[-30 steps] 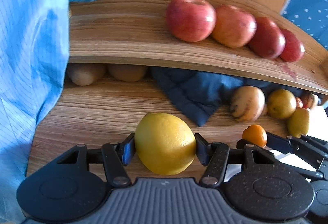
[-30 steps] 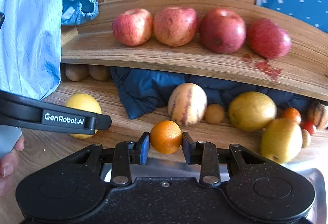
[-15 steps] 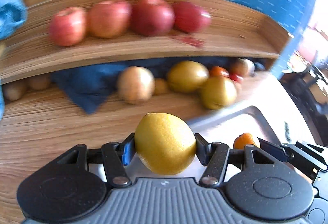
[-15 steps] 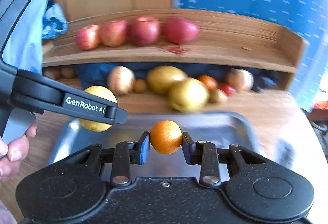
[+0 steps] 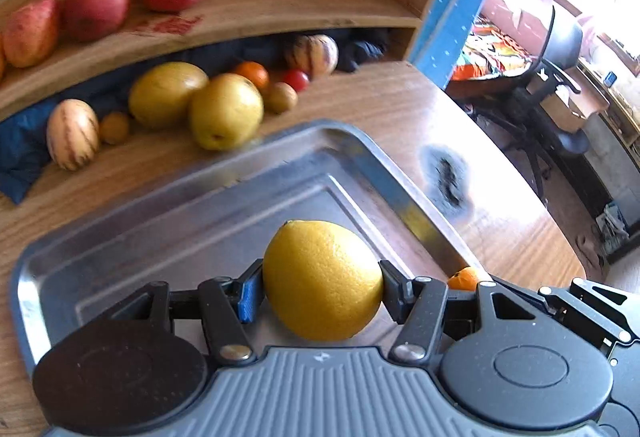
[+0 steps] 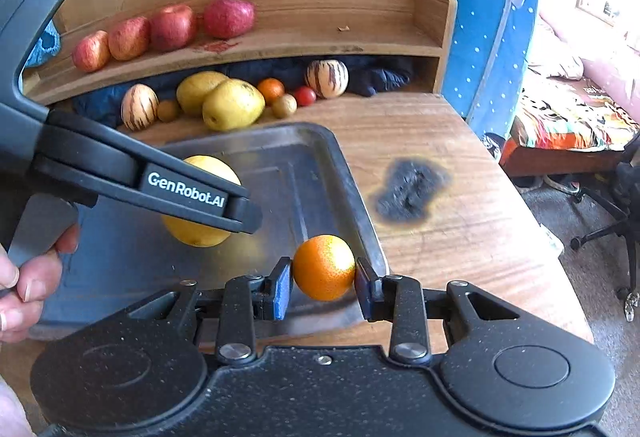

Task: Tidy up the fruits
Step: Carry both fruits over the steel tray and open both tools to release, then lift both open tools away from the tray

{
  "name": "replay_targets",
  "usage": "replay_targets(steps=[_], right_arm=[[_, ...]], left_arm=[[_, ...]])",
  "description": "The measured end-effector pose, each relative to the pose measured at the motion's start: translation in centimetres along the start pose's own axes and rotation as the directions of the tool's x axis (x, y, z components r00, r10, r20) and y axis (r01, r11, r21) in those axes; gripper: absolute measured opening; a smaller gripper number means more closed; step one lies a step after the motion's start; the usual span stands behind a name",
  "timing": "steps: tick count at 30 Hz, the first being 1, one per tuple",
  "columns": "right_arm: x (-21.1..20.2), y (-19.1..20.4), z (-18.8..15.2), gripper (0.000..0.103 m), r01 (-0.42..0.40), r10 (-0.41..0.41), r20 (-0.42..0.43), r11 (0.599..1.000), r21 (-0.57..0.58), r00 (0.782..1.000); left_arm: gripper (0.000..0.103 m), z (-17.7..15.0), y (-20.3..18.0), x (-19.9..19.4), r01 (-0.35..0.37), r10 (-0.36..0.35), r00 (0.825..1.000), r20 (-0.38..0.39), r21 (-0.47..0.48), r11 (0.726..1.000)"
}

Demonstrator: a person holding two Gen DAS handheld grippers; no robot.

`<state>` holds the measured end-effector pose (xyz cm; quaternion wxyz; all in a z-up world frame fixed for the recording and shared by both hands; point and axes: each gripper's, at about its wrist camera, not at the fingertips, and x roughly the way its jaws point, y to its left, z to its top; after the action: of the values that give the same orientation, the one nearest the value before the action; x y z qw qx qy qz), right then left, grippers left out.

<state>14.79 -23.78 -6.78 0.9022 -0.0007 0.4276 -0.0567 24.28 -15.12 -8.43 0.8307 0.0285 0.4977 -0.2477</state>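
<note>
Since a second ago, both fruits have been carried away from the row under the wooden shelf (image 6: 280, 37) and brought over the metal tray (image 5: 132, 237), which was not in the left wrist view then and now fills its lower half. This is judged to mean that the pick-up stage is done and that placing in the tray is the step in hand; the tray appears to hold nothing yet. The left gripper (image 5: 322, 283) is clamped on the lemon (image 5: 322, 279), its fingers (image 5: 250, 295) spread wide to the fruit's breadth and pressed against both flanks; the lemon is held above the tray's right half, and whether it touches the tray floor cannot be told. The right gripper (image 6: 323, 271) is closed on the small orange (image 6: 323, 267), with its fingers (image 6: 280, 293) set narrower and touching the fruit on either side; the orange hangs over the tray's near right corner, just inside the rim. In the right wrist view the left gripper is seen crossing from the left, with a hand (image 6: 24, 277) on its handle. The remaining fruits (image 6: 232, 103) are left along the back of the surface (image 6: 440, 141) beneath the shelf, and the red apples (image 6: 160, 27) rest on top of it. A dark scorch mark (image 6: 408, 189) lies on the surface just beside the tray.
</note>
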Motion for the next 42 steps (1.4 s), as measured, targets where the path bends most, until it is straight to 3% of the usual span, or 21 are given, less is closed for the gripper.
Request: replay_targets(steps=[13, 19, 21, 23, 30, 36, 42], right_arm=[[-0.1, 0.1, -0.3, 0.038, -0.071, 0.072, 0.008, 0.995, -0.064, 0.997], [-1.4, -0.2, -0.8, 0.056, -0.112, 0.114, 0.022, 0.989, -0.095, 0.993], [-1.9, -0.4, -1.0, 0.071, -0.131, 0.134, 0.025, 0.986, -0.099, 0.991], [-2.5, -0.6, -1.3, 0.078, -0.155, 0.158, 0.027, 0.982, -0.106, 0.987], [-3.9, -0.2, -2.5, 0.097, -0.245, 0.248, 0.007, 0.961, -0.127, 0.969], [-4.4, 0.9, -3.2, 0.1, -0.325, 0.327, -0.011, 0.935, -0.14, 0.945], [-4.4, 2.3, -3.2, 0.101, -0.382, 0.381, -0.032, 0.912, -0.152, 0.924]], left_arm=[[0.063, -1.2, -0.3, 0.0, -0.058, 0.056, 0.998, -0.022, -0.07, 0.996], [0.079, -2.0, -0.3, -2.0, -0.086, 0.09, 0.995, 0.037, -0.106, 0.991], [0.085, -2.4, -0.1, -2.9, -0.097, 0.103, 0.994, 0.042, -0.12, 0.988], [0.089, -3.2, 0.1, -3.9, -0.122, 0.128, 0.991, 0.045, -0.134, 0.983], [0.098, -6.9, 1.0, -7.2, -0.215, 0.218, 0.976, -0.009, -0.199, 0.956], [0.099, -9.9, 2.0, -8.9, -0.274, 0.261, 0.962, -0.085, -0.279, 0.92], [0.1, -10.9, 3.8, -10.2, -0.329, 0.303, 0.944, -0.128, -0.349, 0.878]])
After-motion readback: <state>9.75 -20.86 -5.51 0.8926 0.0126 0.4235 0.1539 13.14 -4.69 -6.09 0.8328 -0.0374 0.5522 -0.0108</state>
